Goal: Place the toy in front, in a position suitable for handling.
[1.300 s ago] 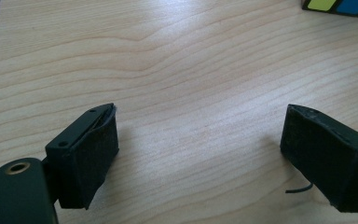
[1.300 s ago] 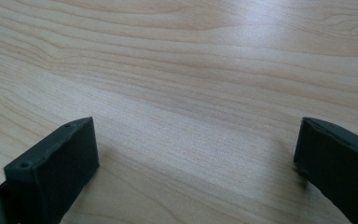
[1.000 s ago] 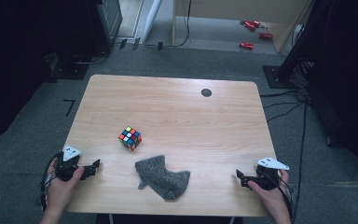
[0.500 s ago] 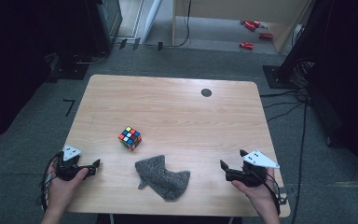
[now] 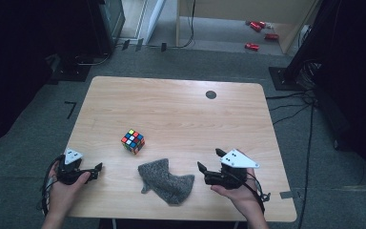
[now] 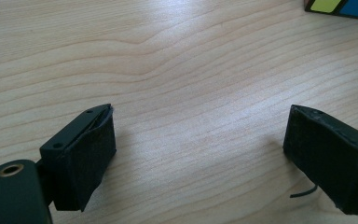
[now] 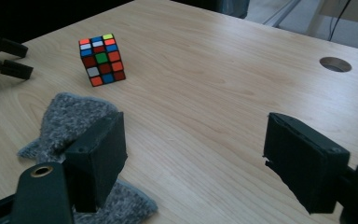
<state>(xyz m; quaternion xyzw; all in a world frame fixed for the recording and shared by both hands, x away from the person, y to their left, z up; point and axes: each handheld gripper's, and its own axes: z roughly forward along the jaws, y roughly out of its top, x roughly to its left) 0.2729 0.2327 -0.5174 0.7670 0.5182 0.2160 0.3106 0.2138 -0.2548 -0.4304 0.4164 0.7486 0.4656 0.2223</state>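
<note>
A scrambled colour cube [image 5: 133,141] stands on the wooden table [image 5: 181,114], left of the middle. A crumpled grey cloth [image 5: 166,181] lies near the front edge. My left gripper [image 5: 96,170] rests at the front left, open over bare wood [image 6: 200,140], with the cube's corner [image 6: 340,7] ahead. My right gripper [image 5: 208,160] hovers just right of the cloth, pointing left. Its jaws have just been closing a little but stand open with nothing between them [image 7: 193,140]. In the right gripper view the cloth [image 7: 72,119] lies by the left jaw, the cube [image 7: 101,59] beyond it.
A round cable hole [image 5: 211,94] sits in the table's far right part. Red objects [image 5: 251,46] lie on the floor beyond the table, and cables [image 5: 310,124] run along its right side. The other gripper [image 7: 9,58] shows far left in the right gripper view.
The right hand has come in from the table's front right corner leftwards to beside the cloth and lifted off the table. The left hand, cube and cloth have stayed put.
</note>
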